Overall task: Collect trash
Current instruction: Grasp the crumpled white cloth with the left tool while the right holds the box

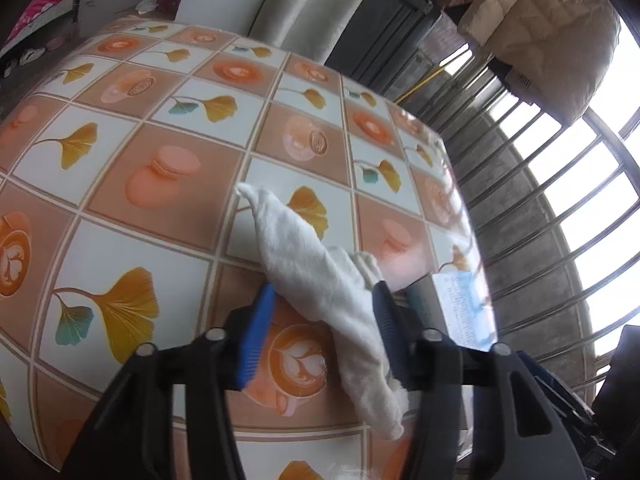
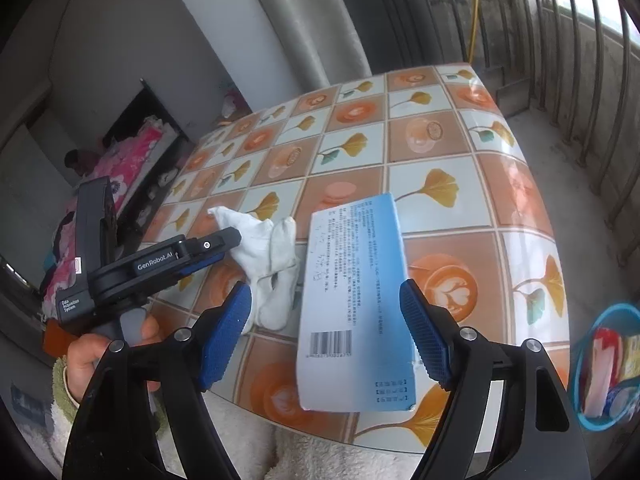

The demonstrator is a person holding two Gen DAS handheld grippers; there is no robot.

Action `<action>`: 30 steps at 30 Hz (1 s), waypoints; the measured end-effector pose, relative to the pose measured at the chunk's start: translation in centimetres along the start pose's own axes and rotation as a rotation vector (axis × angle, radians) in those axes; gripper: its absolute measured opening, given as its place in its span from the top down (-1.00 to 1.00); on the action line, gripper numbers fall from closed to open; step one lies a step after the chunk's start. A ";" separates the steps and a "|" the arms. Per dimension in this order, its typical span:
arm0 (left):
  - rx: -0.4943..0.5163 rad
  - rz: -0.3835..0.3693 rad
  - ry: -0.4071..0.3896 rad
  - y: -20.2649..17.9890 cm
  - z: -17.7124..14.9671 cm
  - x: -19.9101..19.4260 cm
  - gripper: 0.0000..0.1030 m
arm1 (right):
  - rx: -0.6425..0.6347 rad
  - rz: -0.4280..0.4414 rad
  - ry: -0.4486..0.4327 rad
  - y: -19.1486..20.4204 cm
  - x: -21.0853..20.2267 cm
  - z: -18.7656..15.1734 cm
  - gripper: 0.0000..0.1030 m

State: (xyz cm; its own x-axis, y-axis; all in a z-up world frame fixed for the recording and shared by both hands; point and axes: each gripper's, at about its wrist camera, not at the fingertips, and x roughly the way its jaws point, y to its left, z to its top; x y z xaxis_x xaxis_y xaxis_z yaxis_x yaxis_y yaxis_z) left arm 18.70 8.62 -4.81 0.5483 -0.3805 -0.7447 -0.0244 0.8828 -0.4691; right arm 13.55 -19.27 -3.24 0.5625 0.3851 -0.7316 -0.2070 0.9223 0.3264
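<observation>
A crumpled white tissue lies on the patterned table. My left gripper is open, its blue pads on either side of the tissue, close above the table. The tissue also shows in the right wrist view, with the left gripper reaching onto it. A blue and white printed box lies flat near the table's front edge. My right gripper is open and straddles the box's near half; the right pad is close to its edge. The box's edge shows in the left wrist view.
A blue bin holding packaging stands low at the right, beside the table. A metal railing runs past the table's right edge. A grey pillar stands behind the table. A bed with pink bedding is at the far left.
</observation>
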 end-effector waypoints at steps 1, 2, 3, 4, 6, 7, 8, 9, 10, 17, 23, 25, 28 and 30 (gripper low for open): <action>0.009 0.003 0.012 -0.2 -0.2 0.5 0.00 | 0.002 -0.012 0.003 -0.1 0.1 0.0 -0.42; 0.016 0.004 0.018 -0.3 -0.3 0.8 0.00 | 0.005 -0.027 0.008 -0.3 0.2 -0.2 -0.42; 0.032 0.010 0.007 -0.6 -0.4 0.9 0.00 | 0.007 -0.042 0.014 -0.4 0.3 -0.2 -0.42; 0.066 0.033 -0.007 -1.0 -0.6 1.1 0.00 | 0.009 -0.056 0.022 -0.6 0.5 -0.3 -0.42; 0.121 0.062 -0.027 -1.7 -0.9 1.4 0.00 | 0.015 -0.079 0.038 -0.9 0.8 -0.4 -0.45; 0.150 0.077 -0.039 -2.0 -1.1 1.5 0.00 | 0.019 -0.091 0.045 -1.1 1.0 -0.4 -0.47; 0.179 0.093 -0.050 -2.3 -1.3 1.7 0.01 | 0.019 -0.095 0.052 -1.1 1.2 -0.5 -0.51; 0.213 0.110 -0.062 -2.6 -1.6 1.8 0.04 | 0.017 -0.097 0.064 -1.1 1.5 -0.6 -0.52; 0.235 0.120 -0.069 -2.8 -1.7 1.9 0.16 | 0.011 -0.095 0.077 -1.0 1.8 -0.6 -0.53; 0.326 0.094 -0.070 -3.5 -2.4 2.1 0.76 | 0.041 -0.071 0.138 -1.4 3.6 -1.5 -0.41; 0.396 0.043 -0.039 -3.6 -3.7 0.2 0.80 | 0.101 -0.049 0.135 -2.5 2.1 -2.0 -0.33; 0.410 0.006 -0.008 -3.3 -4.1 -0.8 0.80 | 0.104 -0.055 0.138 -2.8 1.5 -2.3 -0.33; 0.390 -0.040 0.046 -2.6 -4.2 -1.6 0.77 | 0.090 -0.058 0.147 -2.9 0.9 -3.2 -0.35; 0.360 -0.042 0.059 -2.3 -4.0 -1.7 0.76 | 0.077 -0.061 0.144 -2.9 0.7 -3.4 -0.41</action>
State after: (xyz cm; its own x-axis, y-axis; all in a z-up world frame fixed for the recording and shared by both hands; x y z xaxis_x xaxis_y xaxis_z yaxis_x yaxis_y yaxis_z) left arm 14.42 6.18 -4.37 0.4934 -0.4246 -0.7591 0.2991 0.9024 -0.3103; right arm 11.82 -21.51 -6.76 0.4502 0.3343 -0.8280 -0.1111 0.9410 0.3195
